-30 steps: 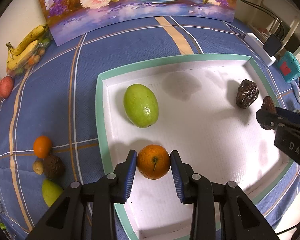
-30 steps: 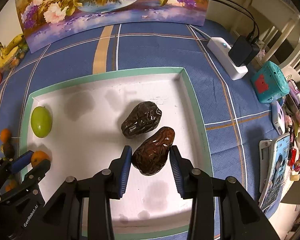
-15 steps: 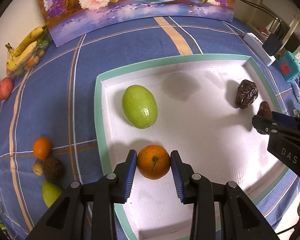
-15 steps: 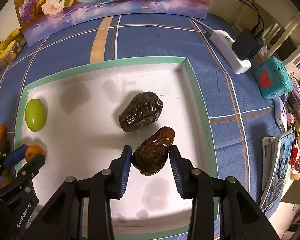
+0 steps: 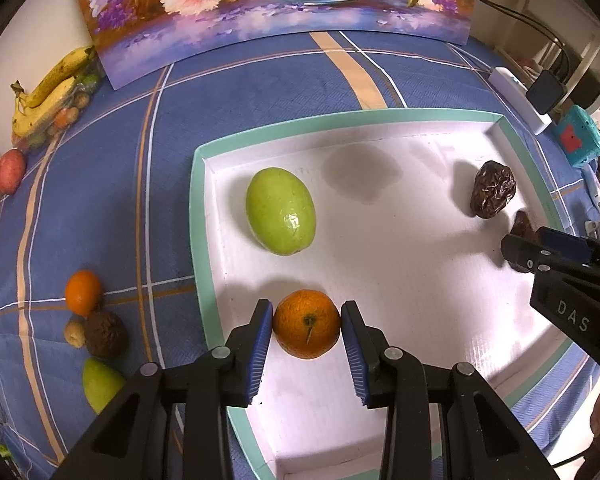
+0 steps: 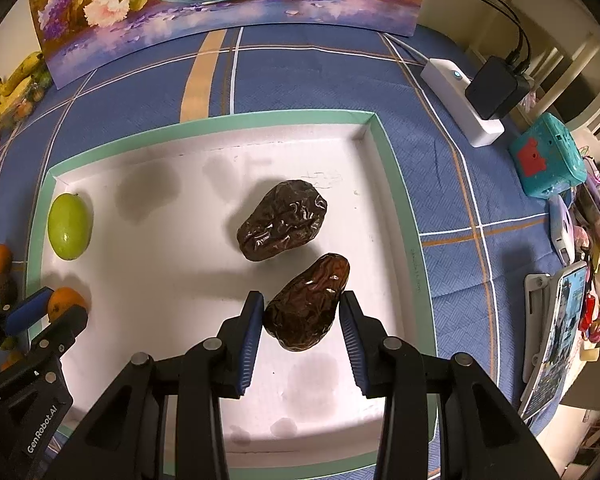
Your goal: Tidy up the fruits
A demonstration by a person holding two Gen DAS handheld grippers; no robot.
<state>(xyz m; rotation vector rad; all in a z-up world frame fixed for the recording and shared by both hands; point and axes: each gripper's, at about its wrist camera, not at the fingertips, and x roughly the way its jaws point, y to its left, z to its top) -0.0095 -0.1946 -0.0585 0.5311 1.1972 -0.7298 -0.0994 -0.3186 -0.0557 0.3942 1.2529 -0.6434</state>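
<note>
Over the tray point(image 5: 204, 216), left fingers point(image 5: 260, 336) grip the orange point(image 5: 306, 323), right fingers point(image 6: 350, 328) seemingly clasp a date point(image 6: 306, 308).

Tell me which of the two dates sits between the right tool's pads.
The smoother reddish-brown date, nearer the tray's front; the darker wrinkled date lies free behind it.

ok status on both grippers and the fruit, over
left gripper shut on orange, over tray. right gripper shut on date, second date just ahead. nothing blocking.
</note>
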